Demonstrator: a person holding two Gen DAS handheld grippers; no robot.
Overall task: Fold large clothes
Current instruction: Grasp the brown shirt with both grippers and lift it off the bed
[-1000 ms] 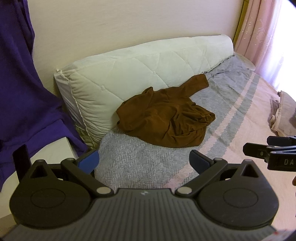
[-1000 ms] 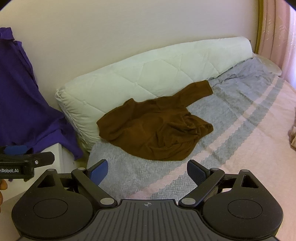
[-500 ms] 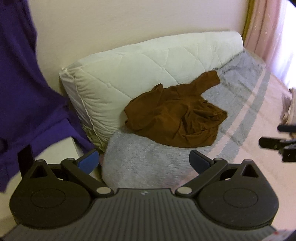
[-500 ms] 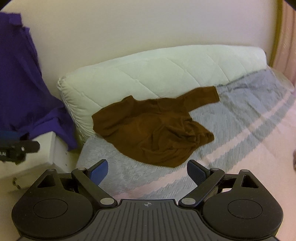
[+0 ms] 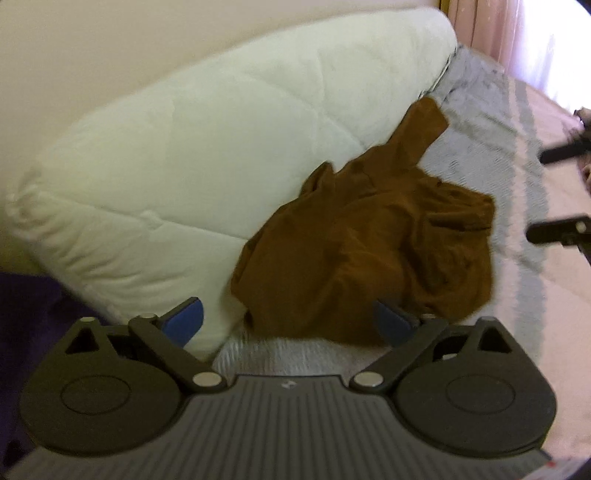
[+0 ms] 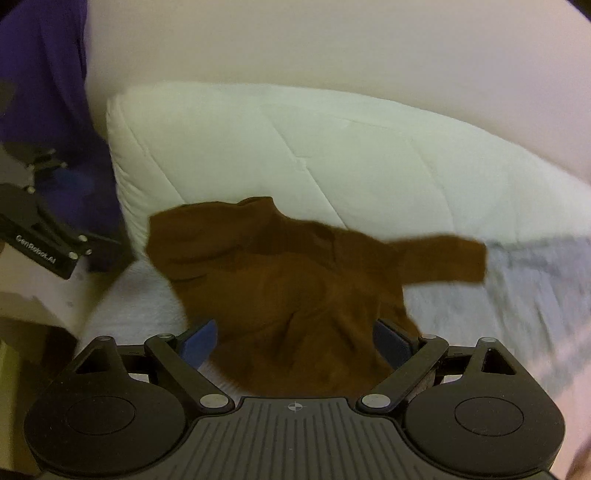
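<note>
A crumpled brown garment (image 5: 365, 243) lies on the bed against the white quilted pillow, one sleeve stretched toward the right. In the right wrist view the same brown garment (image 6: 288, 295) fills the middle, sleeve (image 6: 447, 258) out to the right. My left gripper (image 5: 288, 321) hovers open just before the garment's near edge, nothing between its blue pads (image 5: 184, 319). My right gripper (image 6: 295, 341) is open too, close over the garment's near part; contact cannot be told. The left gripper (image 6: 40, 236) shows at the left edge of the right wrist view.
A white quilted pillow (image 5: 192, 155) leans on the wall behind the garment. The bed cover (image 5: 524, 280) is grey and pink striped. Purple cloth (image 6: 44, 92) hangs at the left over a white side table (image 6: 33, 291). A pink curtain (image 5: 491, 33) hangs at far right.
Both grippers have moved forward and down toward the brown garment, which now looms much larger. Both stay open. The garment has not moved.
</note>
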